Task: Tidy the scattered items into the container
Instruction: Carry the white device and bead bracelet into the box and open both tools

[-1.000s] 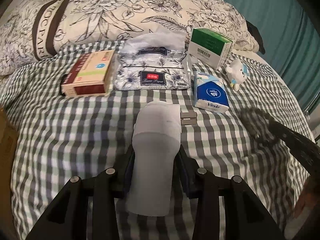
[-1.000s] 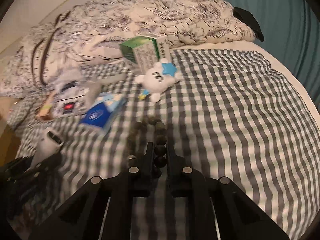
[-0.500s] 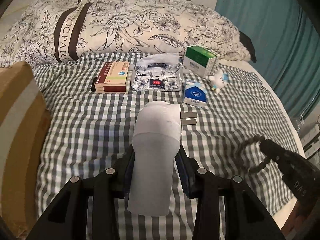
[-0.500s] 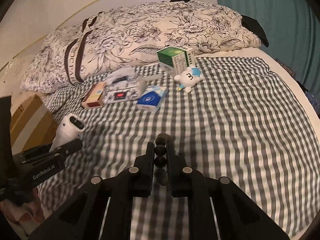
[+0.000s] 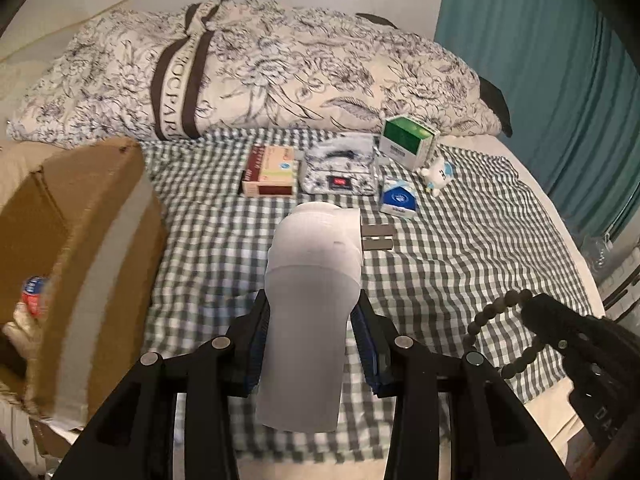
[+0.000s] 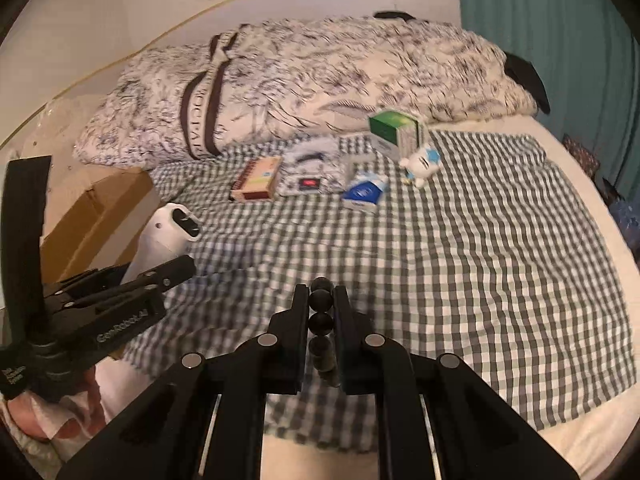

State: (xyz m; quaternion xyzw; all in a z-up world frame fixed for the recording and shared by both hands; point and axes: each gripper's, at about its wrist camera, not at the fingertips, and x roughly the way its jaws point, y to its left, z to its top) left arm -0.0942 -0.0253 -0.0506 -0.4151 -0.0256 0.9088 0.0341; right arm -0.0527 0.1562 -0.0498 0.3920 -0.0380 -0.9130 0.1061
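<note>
While both grippers are loaded and off the bed, status:

step: transport phase, judged. Two items picked, neither dropped in the cardboard box [image 5: 76,216] yet.
left gripper [image 5: 310,344]: fingers clamped on the body of a white plug-in device [image 5: 312,280], metal prongs sticking out its right side. Held above the checked bedspread [image 5: 460,264], pointing at the far pillow end.
right gripper [image 6: 321,328]: pinching a dark bead bracelet [image 6: 321,322] between nearly closed fingers. In the left view the free loop of beads [image 5: 496,332] hangs off the tip.
box: left of the bed, open top, near the left gripper. Something with a red-and-blue label sits inside; too blurred to identify.
still on bed: red/cream box [image 5: 270,172], floral tissue pack [image 5: 340,168], blue tissue packet [image 5: 398,198], green box [image 5: 406,142], small white plush toy [image 5: 436,174]. All clustered at the far end just before the floral pillow [image 5: 240,72].
next move (judgement): swing left gripper further left over the box opening, open fingers. Then bring the right one across for the bracelet.
pose: both grippers side by side at the near edge, left one just beside the box, right one well apart from it.
risk: dangling beads may catch on the box flap.
</note>
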